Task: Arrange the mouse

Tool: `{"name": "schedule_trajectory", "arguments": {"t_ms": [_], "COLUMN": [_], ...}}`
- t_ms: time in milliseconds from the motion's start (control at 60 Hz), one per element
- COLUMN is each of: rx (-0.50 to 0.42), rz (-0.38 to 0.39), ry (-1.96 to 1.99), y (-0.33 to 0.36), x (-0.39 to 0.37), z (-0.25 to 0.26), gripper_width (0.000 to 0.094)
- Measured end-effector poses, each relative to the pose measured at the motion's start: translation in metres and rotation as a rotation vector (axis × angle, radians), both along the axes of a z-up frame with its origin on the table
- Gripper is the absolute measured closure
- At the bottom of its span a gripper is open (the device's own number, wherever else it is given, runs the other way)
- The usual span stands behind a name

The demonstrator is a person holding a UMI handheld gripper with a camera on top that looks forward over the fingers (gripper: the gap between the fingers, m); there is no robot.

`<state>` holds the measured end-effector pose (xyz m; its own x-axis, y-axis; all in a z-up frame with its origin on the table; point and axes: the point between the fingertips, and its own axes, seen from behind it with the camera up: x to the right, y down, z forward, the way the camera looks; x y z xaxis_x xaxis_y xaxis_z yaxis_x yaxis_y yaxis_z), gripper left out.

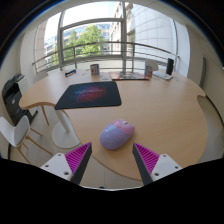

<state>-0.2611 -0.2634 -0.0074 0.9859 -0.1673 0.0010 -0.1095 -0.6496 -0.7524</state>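
A pale lilac computer mouse lies on the round wooden table, just ahead of my fingers and slightly between their tips. A dark mouse mat with a reddish pattern lies farther back on the table, beyond the mouse and to its left. My gripper is open; its two fingers with magenta pads stand wide apart on either side, not touching the mouse.
White chairs stand at the table's left side. A small cup, a laptop-like item and a dark object sit along the table's far edge. Large windows with a railing lie behind.
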Motion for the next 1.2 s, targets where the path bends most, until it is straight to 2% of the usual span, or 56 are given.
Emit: {"name": "schedule_trajectory", "arguments": {"t_ms": [267,367,417,483,700,767,833,983,1150,1200], "rx": [-0.015,-0.025,-0.02,-0.021,-0.061,-0.066,-0.042,0.11,0.273,0.286], "rz": [-0.018,-0.013,0.003,0.005,-0.029,-0.04,-0.064,-0.128,-0.106,-0.087], "ry": [0.034,-0.012,-0.024,-0.028,-0.037,-0.051,-0.08,-0.079,-0.1,-0.095], "y": [0.064,0.081,0.086,0.09,0.09,0.087,0.082,0.104,0.182,0.213], "x": [0.004,0.002,-0.004,-0.008,-0.009,-0.01,-0.006,-0.001,-0.008,-0.011], "z": [-0.01,-0.013,-0.012,-0.012,-0.011,-0.004,0.022,0.116,0.207,0.209], "gripper_width": [0.0115,0.023,0.0368,0.0371,0.0491,0.049,0.0489,0.0492,0.0491,0.0491]}}
